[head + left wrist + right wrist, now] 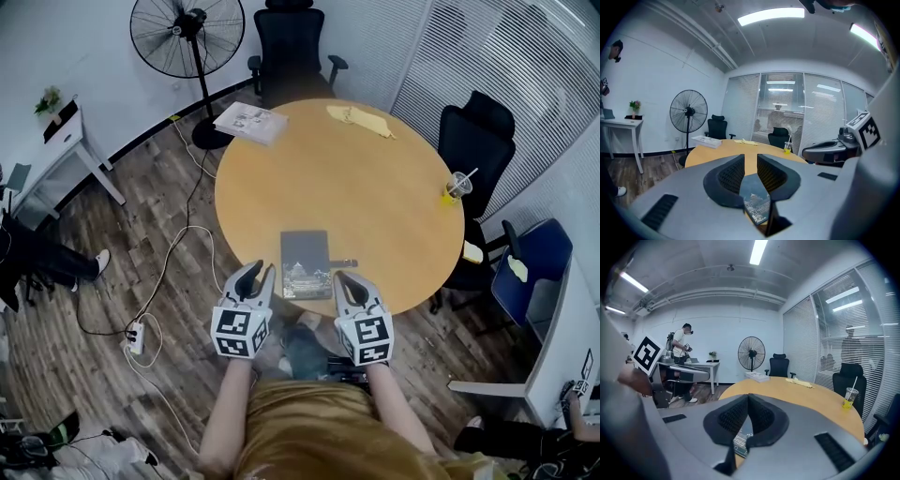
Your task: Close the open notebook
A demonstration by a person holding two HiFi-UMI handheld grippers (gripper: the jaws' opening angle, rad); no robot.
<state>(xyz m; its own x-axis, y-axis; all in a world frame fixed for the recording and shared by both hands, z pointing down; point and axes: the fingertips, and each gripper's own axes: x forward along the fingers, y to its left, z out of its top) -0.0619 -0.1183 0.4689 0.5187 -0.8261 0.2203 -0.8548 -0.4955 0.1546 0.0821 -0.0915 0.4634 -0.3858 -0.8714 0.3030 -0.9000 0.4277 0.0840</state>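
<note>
While a clear plastic cup [457,187] at the round wooden table's [375,178] right rim holds yellow drink, the dark grey notebook [305,263] lies flat at its near edge. There the left gripper [260,272] has its jaws narrowly apart and empty, and the right gripper [343,277] has them together. In its own view each hides part of the notebook.

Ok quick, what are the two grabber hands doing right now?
Left gripper: open, jaws a little apart, holding nothing.
Right gripper: closed, jaw tips together, holding nothing.
</note>
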